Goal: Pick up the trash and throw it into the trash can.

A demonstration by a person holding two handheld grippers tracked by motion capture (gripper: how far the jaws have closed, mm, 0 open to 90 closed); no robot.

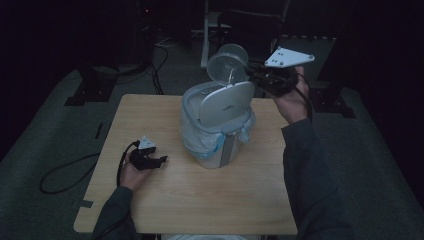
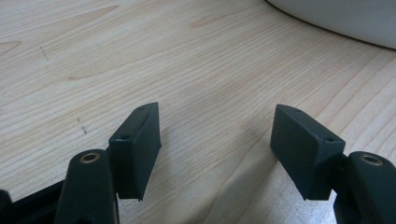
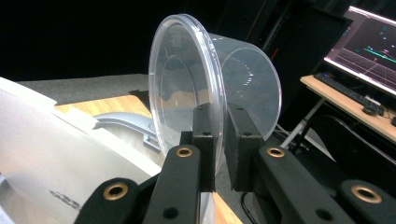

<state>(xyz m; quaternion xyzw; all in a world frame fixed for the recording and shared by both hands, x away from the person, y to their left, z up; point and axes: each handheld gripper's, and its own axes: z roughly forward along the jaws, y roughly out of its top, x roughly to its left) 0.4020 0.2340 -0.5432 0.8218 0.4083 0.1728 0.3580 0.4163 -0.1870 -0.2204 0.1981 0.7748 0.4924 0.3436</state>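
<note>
A clear round plastic container (image 1: pixel 227 63) hangs on its side in the air above the far side of a small trash bin (image 1: pixel 218 125). My right gripper (image 1: pixel 248 71) is shut on its rim; in the right gripper view the pads (image 3: pixel 205 140) pinch the container (image 3: pixel 205 88) wall. The bin's grey lid (image 1: pixel 226 104) stands tilted open, with a pale liner bag (image 1: pixel 192 135) around the rim. My left gripper (image 1: pixel 161 161) rests on the table at the left, jaws open and nothing between its fingers (image 2: pixel 137 149).
The wooden table (image 1: pixel 165 200) carries the bin at its middle. The bin's white base (image 2: pixel 341 18) curves past in the left gripper view. A desk with a monitor (image 3: pixel 369 42) and keyboard stands off to the side. Cables (image 1: pixel 65 175) lie on the floor.
</note>
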